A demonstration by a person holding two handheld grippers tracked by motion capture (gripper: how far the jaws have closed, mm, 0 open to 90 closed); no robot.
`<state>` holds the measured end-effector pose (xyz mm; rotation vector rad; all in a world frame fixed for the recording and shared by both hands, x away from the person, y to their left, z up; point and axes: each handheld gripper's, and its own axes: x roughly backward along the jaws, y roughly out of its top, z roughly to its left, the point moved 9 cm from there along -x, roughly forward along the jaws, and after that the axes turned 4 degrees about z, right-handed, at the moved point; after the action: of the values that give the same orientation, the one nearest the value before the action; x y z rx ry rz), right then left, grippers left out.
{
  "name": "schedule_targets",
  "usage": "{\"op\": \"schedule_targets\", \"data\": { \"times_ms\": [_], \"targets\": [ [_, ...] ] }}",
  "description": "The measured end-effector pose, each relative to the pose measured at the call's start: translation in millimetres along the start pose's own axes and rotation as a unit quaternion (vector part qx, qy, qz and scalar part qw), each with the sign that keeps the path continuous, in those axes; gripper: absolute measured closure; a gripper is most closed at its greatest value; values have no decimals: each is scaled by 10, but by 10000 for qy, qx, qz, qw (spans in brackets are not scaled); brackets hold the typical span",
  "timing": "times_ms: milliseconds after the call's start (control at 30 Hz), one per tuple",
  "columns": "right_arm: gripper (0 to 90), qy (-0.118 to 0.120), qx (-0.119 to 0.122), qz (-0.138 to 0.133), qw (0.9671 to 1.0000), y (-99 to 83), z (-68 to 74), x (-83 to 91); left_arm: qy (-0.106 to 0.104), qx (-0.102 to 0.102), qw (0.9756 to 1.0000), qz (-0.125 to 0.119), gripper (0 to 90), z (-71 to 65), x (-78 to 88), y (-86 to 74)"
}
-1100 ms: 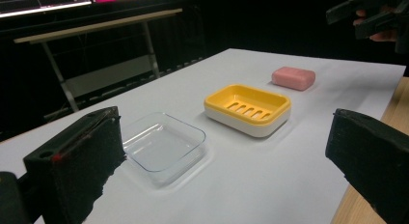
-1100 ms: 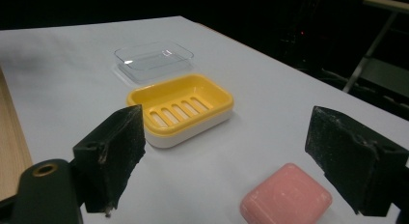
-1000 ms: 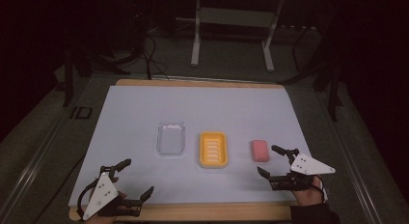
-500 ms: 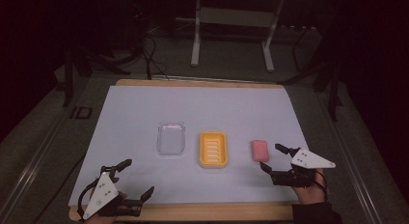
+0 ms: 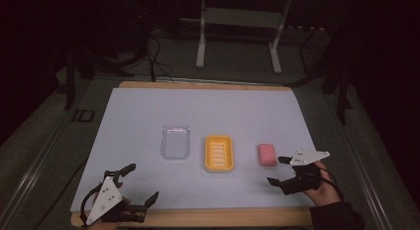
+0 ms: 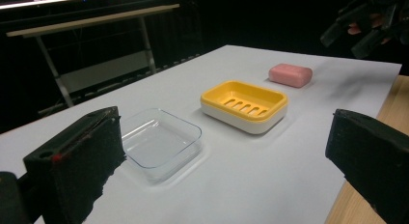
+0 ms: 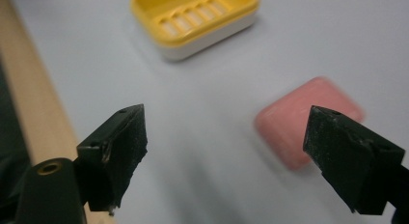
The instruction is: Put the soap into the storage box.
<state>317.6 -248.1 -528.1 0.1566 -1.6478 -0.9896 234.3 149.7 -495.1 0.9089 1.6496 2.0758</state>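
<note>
Soap [image 5: 267, 154] on the white sheet, just right of the yellow dish [image 5: 219, 153], apart from it, untouched. Right gripper [image 5: 282, 170] near the bar, jaws spread wide, nothing between them (just been shifting a little, opening again). Best to centre the bar between both pads, come down low, pinch across the short sides, squeeze gently. Slippery, probably. Left gripper [image 5: 139, 186] at the near edge, also spread, empty. Clear lid [image 5: 175, 142] left of the dish.
</note>
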Motion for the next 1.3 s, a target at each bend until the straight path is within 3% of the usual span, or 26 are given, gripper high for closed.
{"op": "schedule_targets", "data": {
  "times_ms": [133, 233, 333, 400, 533, 633, 667, 767, 800, 833, 867, 967, 1000, 1033, 1067, 1133, 1233, 1300],
  "targets": [
    [154, 470, 100, 455, 9978, -92, 64, -64, 7, -3, 10000, -2, 3, 1, -3, 0],
    [156, 584, 169, 658, 9960, -131, 81, -86, 17, -15, 10000, 9, 3, 2, -4, -3],
    [157, 726, 236, 1110, 9909, -212, 102, -109, 22, -28, 10000, 23, 3, 2, -5, -6],
    [157, 806, 285, 1407, 9864, -258, 115, -111, 22, -37, 10000, 28, 3, 0, -6, -7],
    [158, 748, 355, 2021, 9759, -339, 108, -106, 49, -58, 10000, 45, 3, 3, -6, -10],
    [158, 739, 377, 2234, 9712, -362, 111, -94, 47, -56, 10000, 42, 3, 3, -6, -9],
    [158, 692, 362, 2508, 9649, -386, 107, -79, 52, -46, 10000, 34, 3, 5, -5, -8],
    [157, 622, 274, 2816, 9571, -418, 104, -69, 56, -48, 10000, 39, 3, 4, -5, -9],
    [157, 622, 274, 2816, 9571, -418, 104, -69, 56, -48, 10000, 39, 3, 4, -5, -9],
    [157, 529, 268, 2946, 9538, -430, 99, -65, 56, -48, 10000, 39, 3, 4, -5, -9],
    [157, 437, 116, 3134, 9486, -438, 90, -54, 62, -67, 9999, 62, 3, 5, -6, -14],
    [164, 202, -244, 3262, 9448, -417, 59, -44, 62, -65, 9999, 68, 3, 3, -8, -15],
    [164, 202, -244, 3262, 9448, -417, 59, -44, 62, -65, 9999, 68, 3, 3, -8, -15],
    [178, 133, -478, 3312, 9422, -406, 54, -36, 63, -63, 9999, 71, 3, 2, -9, -16],
    [203, -93, -789, 3388, 9375, -385, 31, -21, 63, -52, 9999, 67, 2, 0, -10, -16],
    [220, -151, -1241, 3530, 9272, -381, 49, -9, 63, -57, 9999, 75, 3, -2, -10, -18],
    [220, -230, -1651, 3774, 9109, -400, 82, 3, 59, -56, 9999, 82, 3, -4, -11, -19],
    [220, -264, -1753, 3863, 9052, -395, 88, 0, 67, -65, 9999, 92, 3, -5, -14, -23]
  ]
}}
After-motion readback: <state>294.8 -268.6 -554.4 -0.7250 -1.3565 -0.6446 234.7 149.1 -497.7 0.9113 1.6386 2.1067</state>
